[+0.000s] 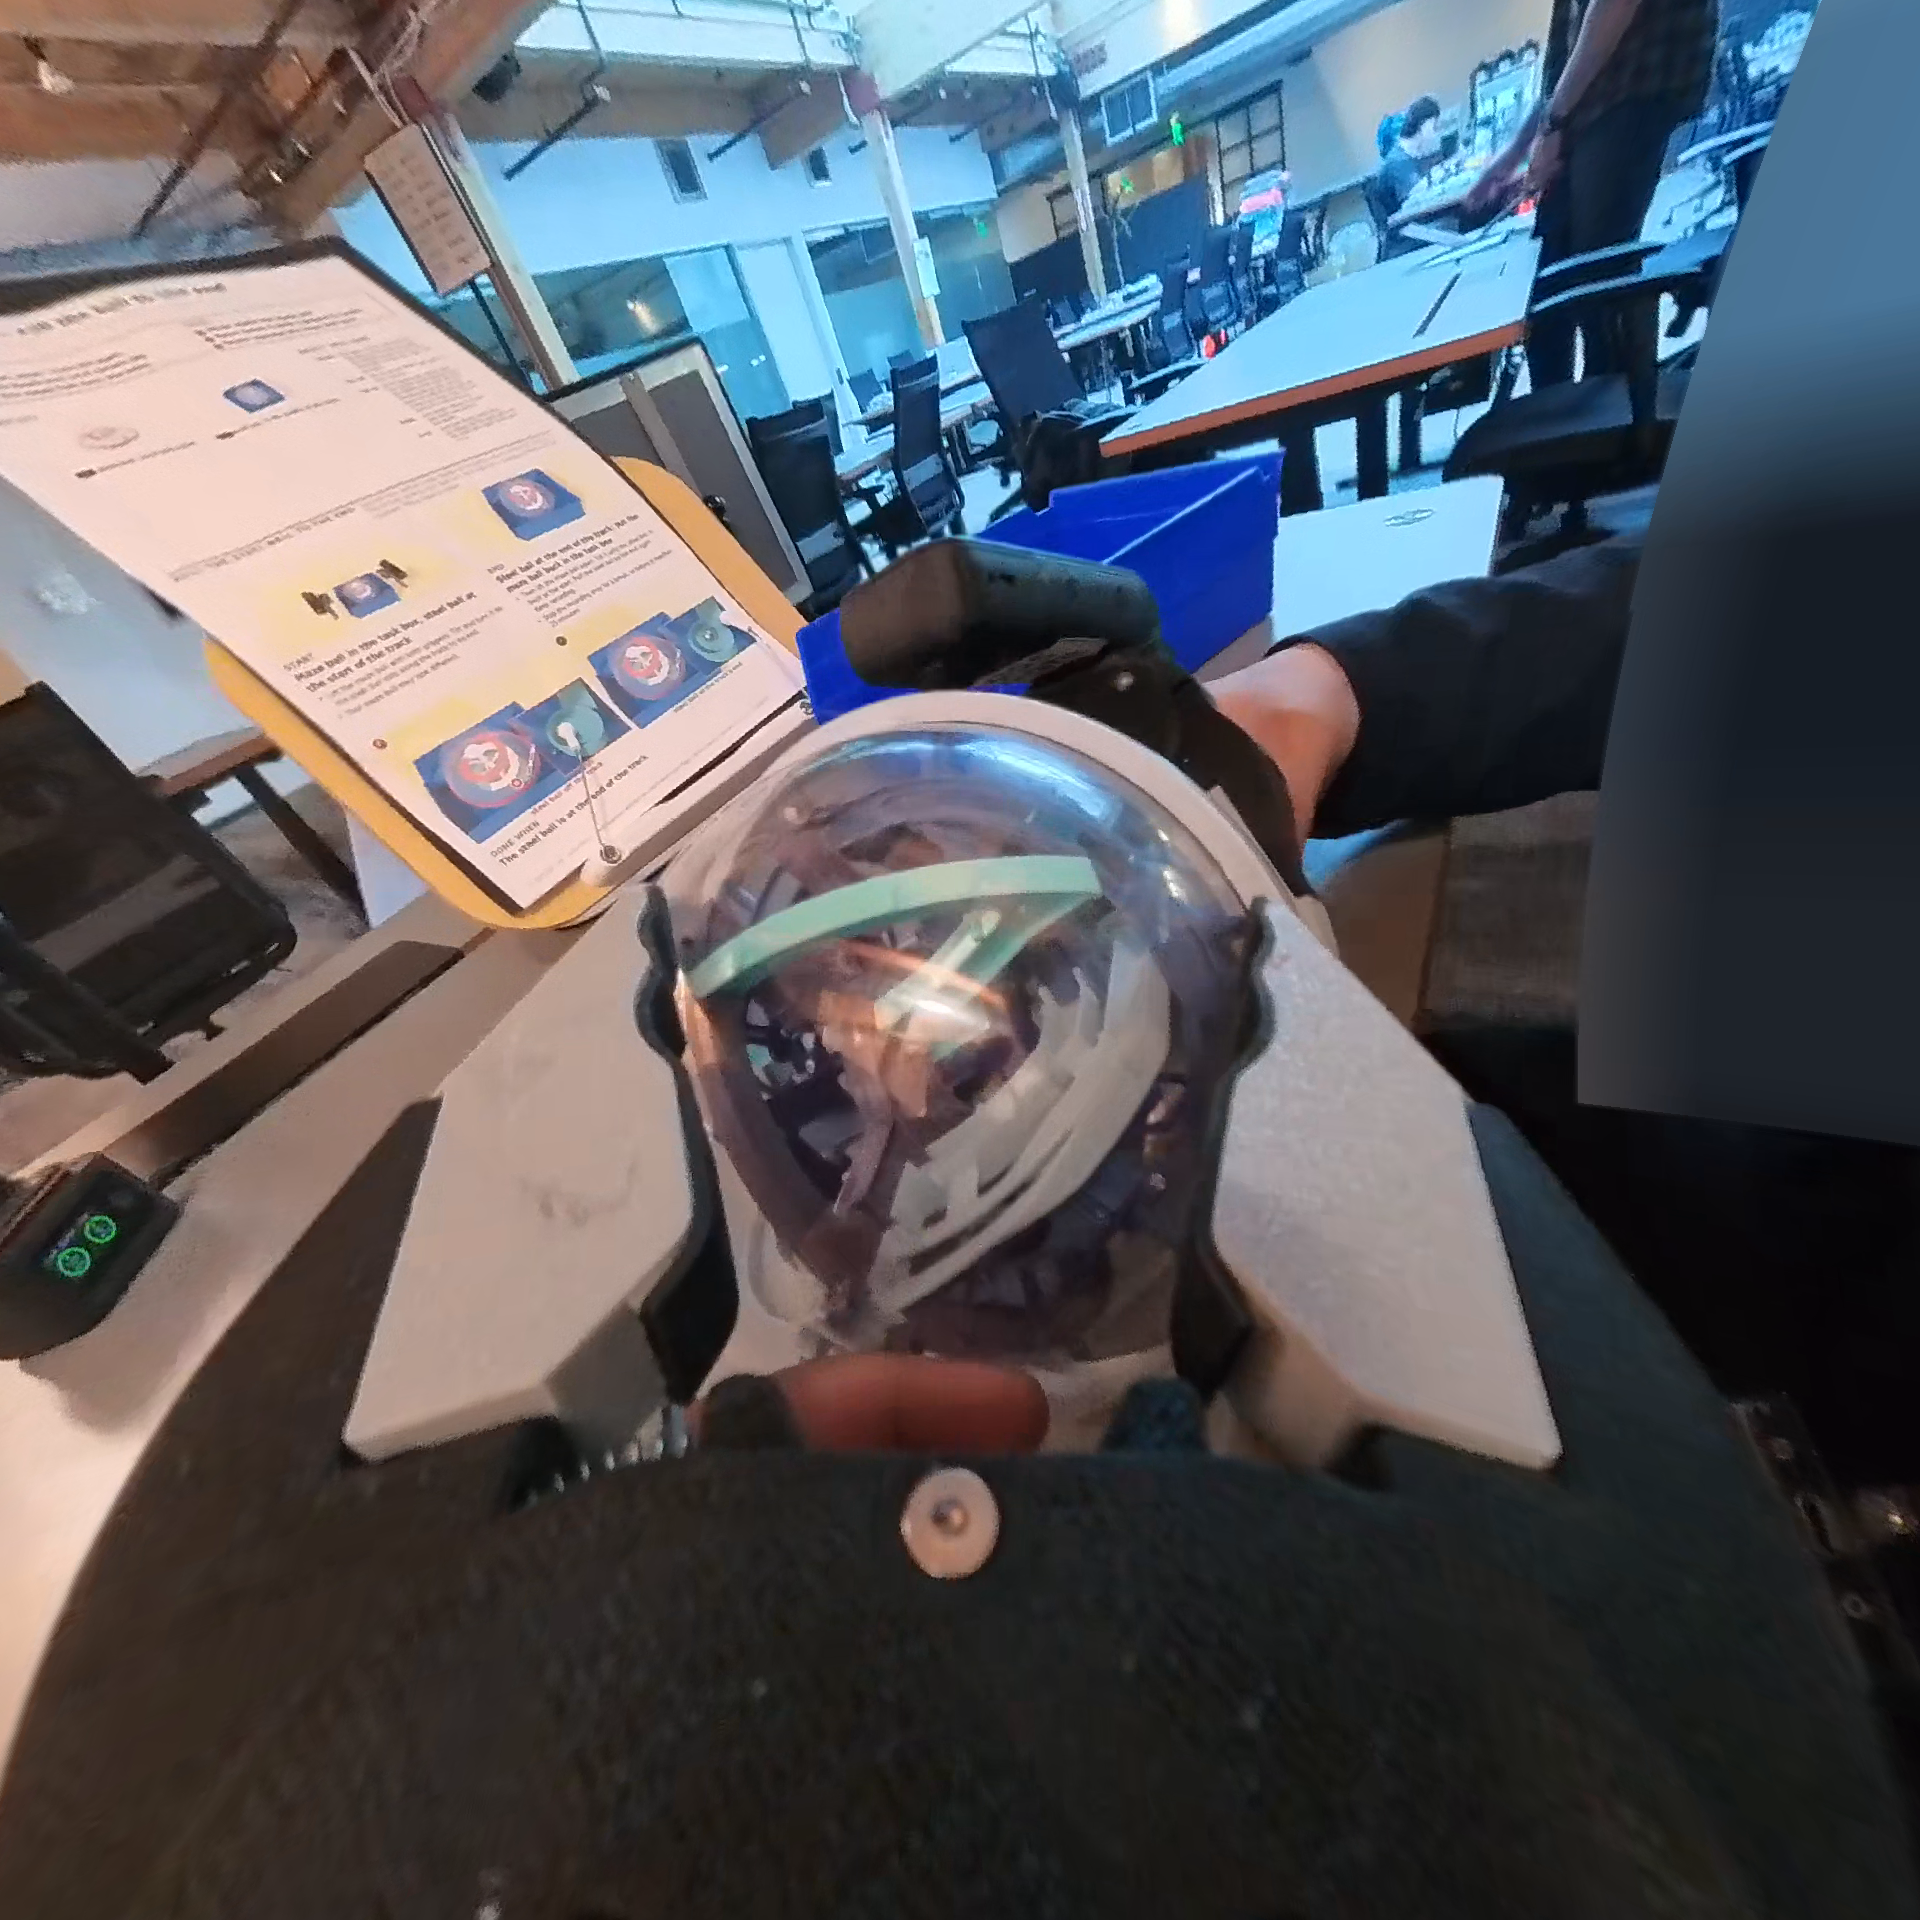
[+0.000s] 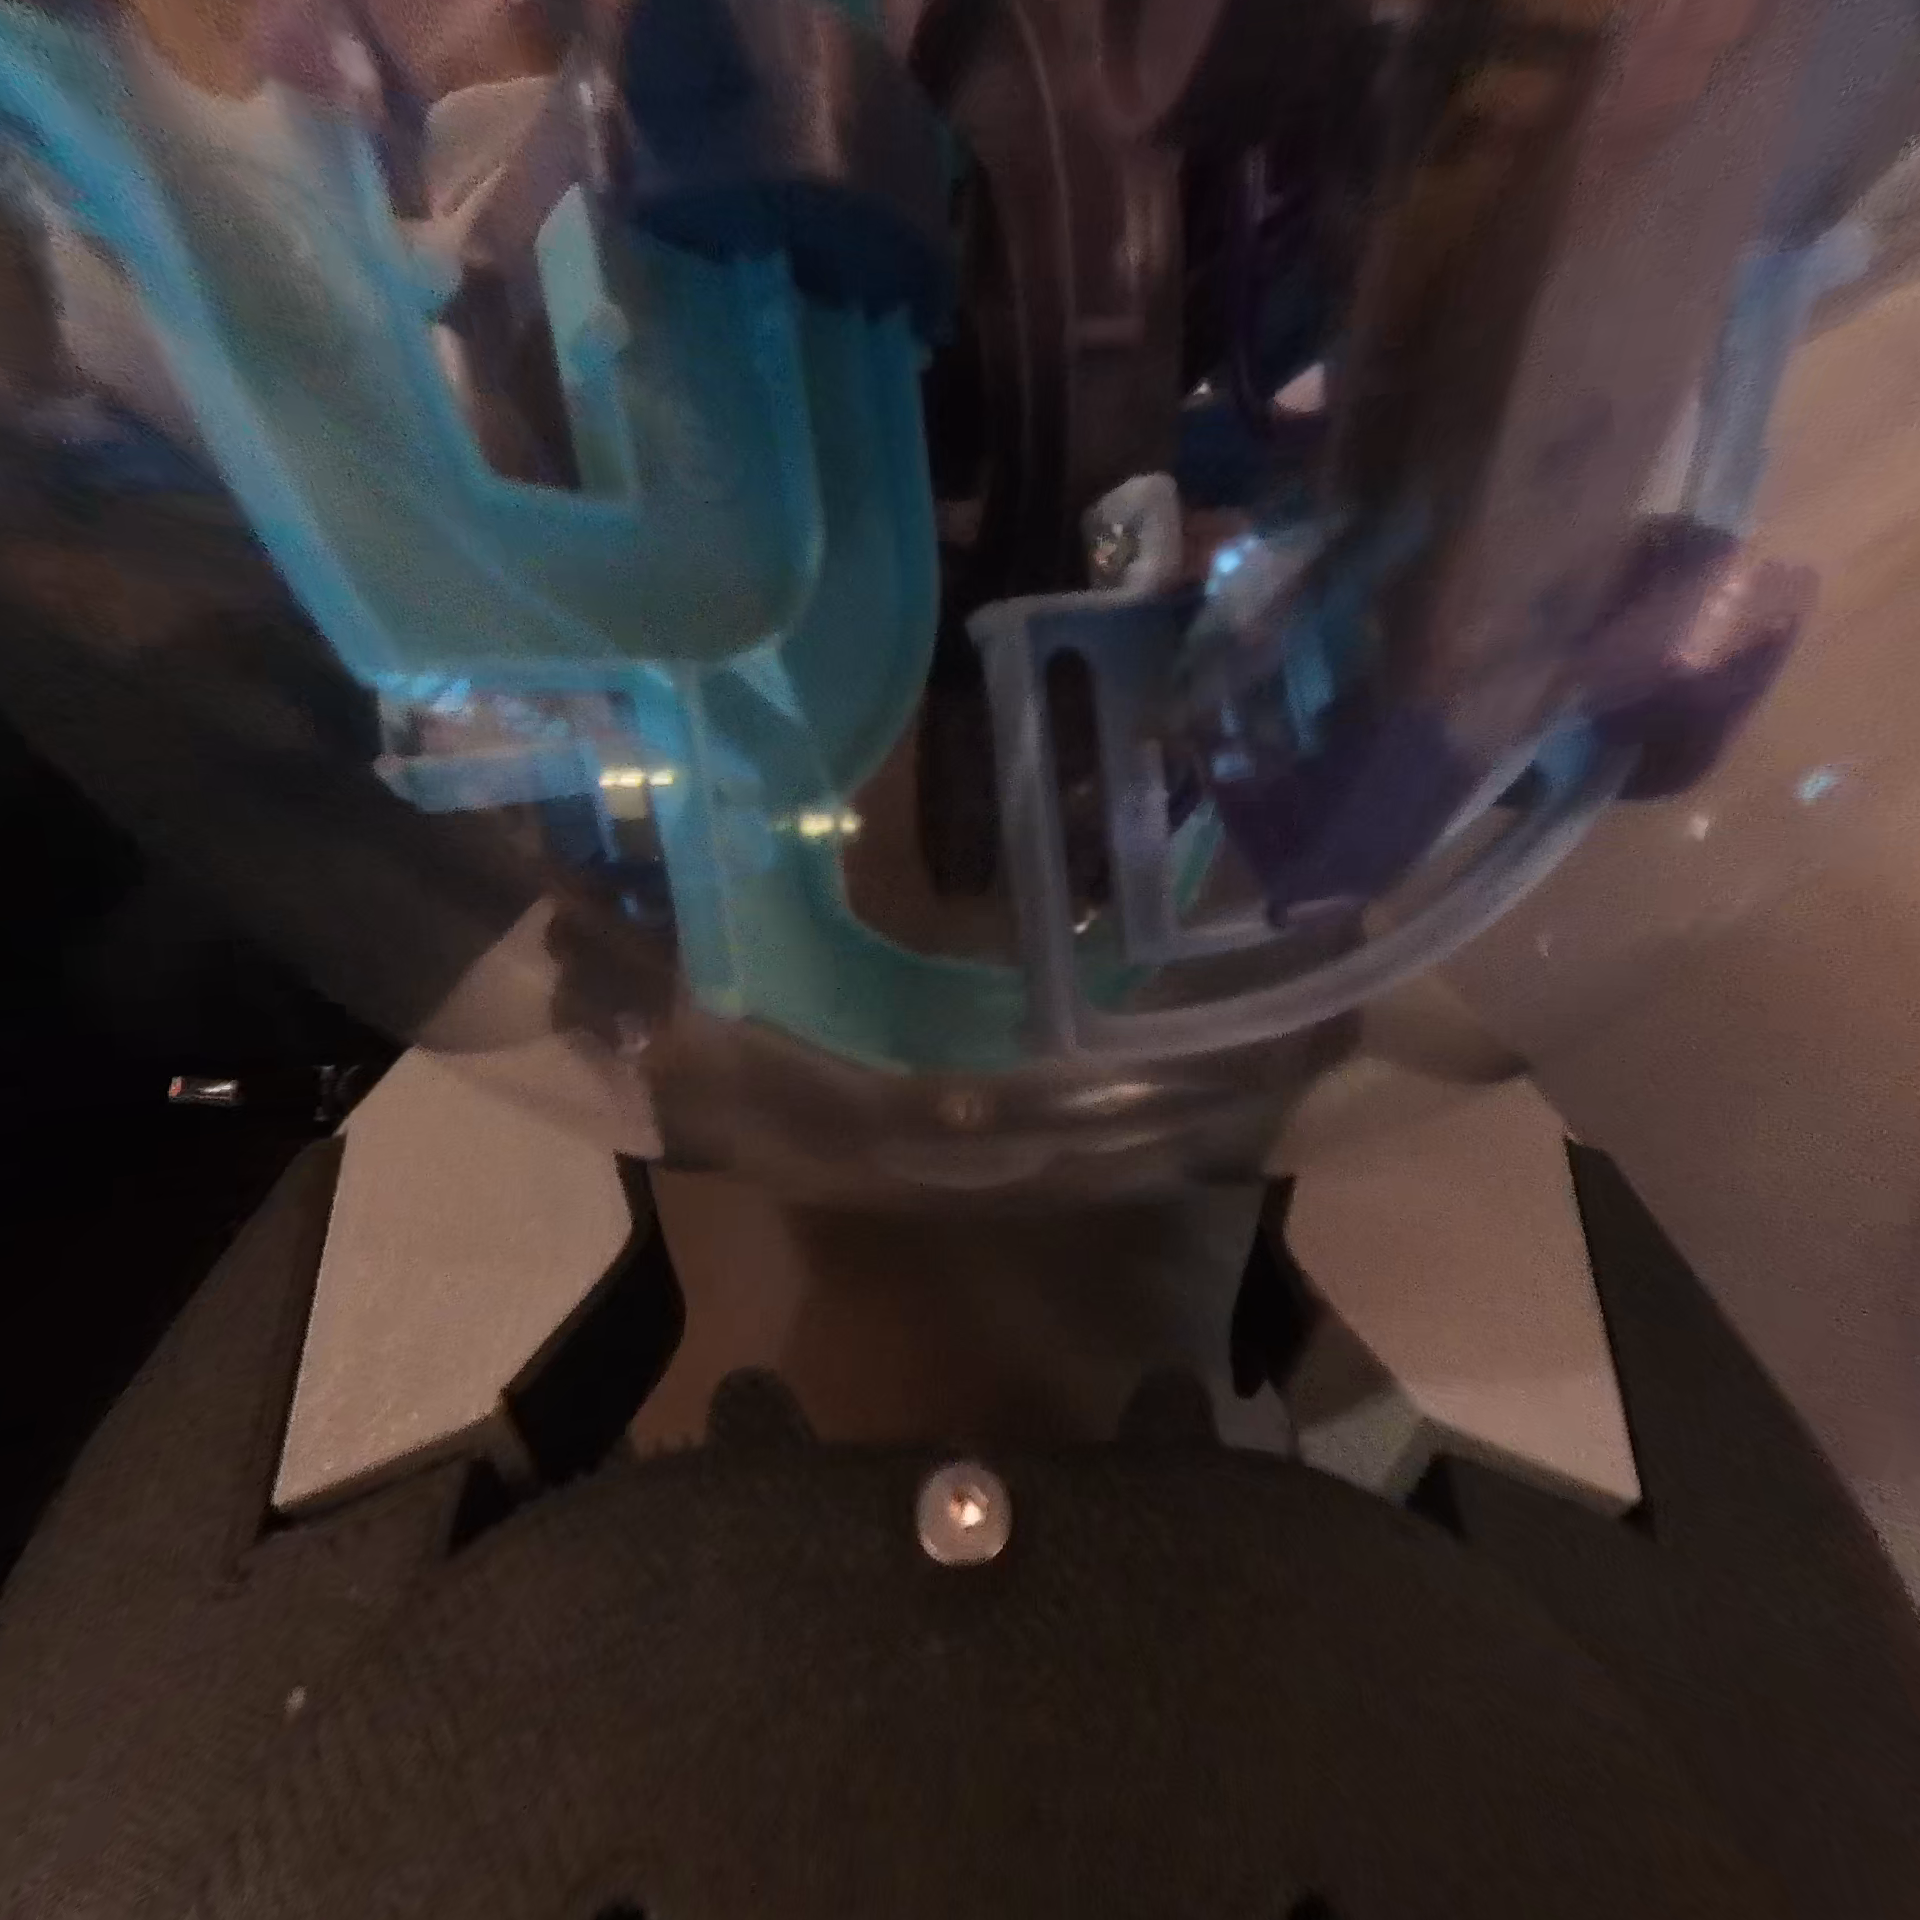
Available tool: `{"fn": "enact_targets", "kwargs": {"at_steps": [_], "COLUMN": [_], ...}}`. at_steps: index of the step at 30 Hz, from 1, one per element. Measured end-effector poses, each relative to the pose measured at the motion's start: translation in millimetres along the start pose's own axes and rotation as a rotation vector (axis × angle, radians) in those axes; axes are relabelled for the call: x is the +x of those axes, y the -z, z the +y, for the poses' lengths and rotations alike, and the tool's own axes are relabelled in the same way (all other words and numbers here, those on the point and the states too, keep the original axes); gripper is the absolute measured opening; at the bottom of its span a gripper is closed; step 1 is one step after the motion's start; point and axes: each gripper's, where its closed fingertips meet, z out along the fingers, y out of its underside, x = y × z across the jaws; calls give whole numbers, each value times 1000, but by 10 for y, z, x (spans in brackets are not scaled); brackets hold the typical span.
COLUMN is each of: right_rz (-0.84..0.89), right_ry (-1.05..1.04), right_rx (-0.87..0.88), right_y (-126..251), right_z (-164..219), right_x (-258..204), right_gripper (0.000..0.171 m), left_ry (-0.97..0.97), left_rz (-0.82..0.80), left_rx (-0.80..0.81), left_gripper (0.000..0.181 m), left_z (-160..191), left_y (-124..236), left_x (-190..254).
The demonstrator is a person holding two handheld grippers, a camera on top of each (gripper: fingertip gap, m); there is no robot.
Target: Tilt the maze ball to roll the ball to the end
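Note:
The maze ball (image 1: pixel 935 1039) is a clear sphere with green, grey and purple tracks inside. My left gripper (image 1: pixel 956 935) is shut on it, black pads pressing both sides, and holds it up off the table. My right gripper (image 1: pixel 1039 686) grips the ball's far side, one white finger curving over its top. In the right wrist view the maze ball (image 2: pixel 935 675) fills the frame, blurred, and sits between the white fingers of my right gripper (image 2: pixel 956 1112). A small shiny spot (image 2: pixel 1127 535) shows among the tracks; I cannot tell if it is the steel ball.
A clipboard with an instruction sheet (image 1: pixel 416 540) leans at the left. A blue bin (image 1: pixel 1164 540) stands behind the ball. A black device with green lights (image 1: pixel 83 1247) lies at the left edge. A person's hand (image 1: pixel 1288 727) holds the right gripper. Tables, chairs and people are far back.

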Motion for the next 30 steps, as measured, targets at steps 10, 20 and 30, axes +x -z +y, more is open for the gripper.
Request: {"fn": "enact_targets", "kwargs": {"at_steps": [10,20,30], "right_rz": [191,178,249], "right_ry": [105,112,132], "right_rx": [-70,-59,-40], "right_y": [-99,-64,270], "right_z": [76,91,159], "right_x": [203,210,264], "right_gripper": [137,135,135], "left_ry": [22,5,-43], "left_rz": [10,37,70], "left_rx": [7,-2,-59], "left_gripper": [104,104,104], "left_z": [55,66,60], "left_y": [17,-24,-73], "left_x": [-39,-55,8]}}
